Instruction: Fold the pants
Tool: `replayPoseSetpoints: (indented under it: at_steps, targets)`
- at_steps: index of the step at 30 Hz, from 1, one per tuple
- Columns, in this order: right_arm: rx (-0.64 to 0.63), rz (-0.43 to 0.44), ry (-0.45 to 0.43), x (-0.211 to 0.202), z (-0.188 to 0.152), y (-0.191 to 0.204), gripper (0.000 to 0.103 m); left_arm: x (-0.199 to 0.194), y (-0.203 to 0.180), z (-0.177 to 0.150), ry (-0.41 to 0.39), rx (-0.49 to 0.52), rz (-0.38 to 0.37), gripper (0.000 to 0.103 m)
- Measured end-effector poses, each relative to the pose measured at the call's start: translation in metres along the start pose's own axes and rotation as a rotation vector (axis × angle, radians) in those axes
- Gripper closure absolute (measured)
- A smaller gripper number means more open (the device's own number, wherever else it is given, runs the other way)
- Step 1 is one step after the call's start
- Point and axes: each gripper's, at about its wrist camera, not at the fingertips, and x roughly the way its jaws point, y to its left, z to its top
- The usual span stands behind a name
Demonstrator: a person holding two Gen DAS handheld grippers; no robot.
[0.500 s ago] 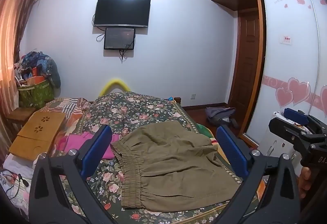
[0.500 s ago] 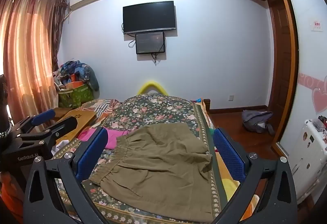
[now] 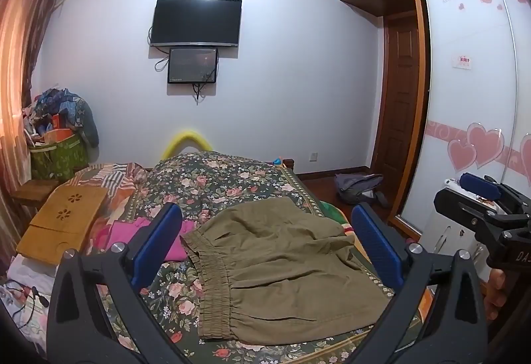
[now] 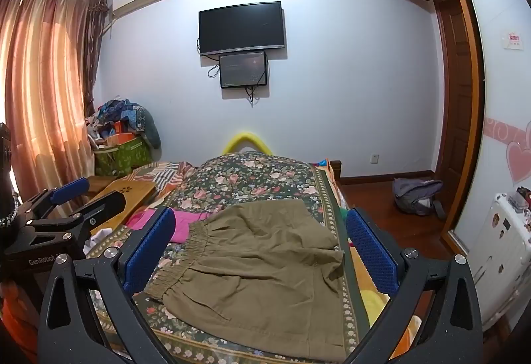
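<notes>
**Currently: both grippers released above the pants, no grasp made**

Position. The pants (image 3: 282, 267) lie spread on the bed (image 3: 212, 178), waistband toward the left, legs toward the right edge of the mattress. The cloth is rumpled at the far side, with one corner bunched near the bed edge. A pink garment (image 3: 146, 234) lies just beside the waistband, touching or nearly touching it.

Tool state. The left gripper (image 3: 265, 244) hangs over the pants with its jaws spread wide and nothing between them. The right gripper (image 4: 262, 241) is likewise released and holds nothing. Neither tool touches the cloth. Each tool appears at the edge of the other's view, so the two are side by side.

Task status. By the look of it, no fold has begun.

Hazards, judged from this layout:
- Pinching at the waistband may also catch the pink garment, because the two lie so close.
- Closing on a rumpled area may take only the top layer, so the fold comes out uneven.
- Pulling toward the right may drag the legs off the mattress, since they lie near its edge.
- Uneven lift between the two tools may skew the fold line.
</notes>
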Motion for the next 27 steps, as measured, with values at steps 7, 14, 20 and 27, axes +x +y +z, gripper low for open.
replayPoseSetpoints:
  at_steps: [7,14,20,27]
  targets:
    - [0.001,-0.002,0.002,0.0004,0.0014,-0.001,0.001,0.0006,-0.0009,0.0008,-0.002,0.011,-0.007,0.0]
    - [0.001,-0.001,0.002,0.0008,0.0014,-0.0019,0.0,-0.0007,-0.0021,0.0008,-0.005,0.019,-0.011,0.0]
    - [0.0,-0.001,0.002,0.0,0.0018,0.0002,0.001,-0.0006,-0.0017,0.0015,-0.005,0.02,-0.012,0.0]
    - [0.001,-0.002,0.001,-0.0014,0.0008,0.0006,0.001,0.0005,-0.0049,0.0002,-0.006,0.03,-0.005,0.0]
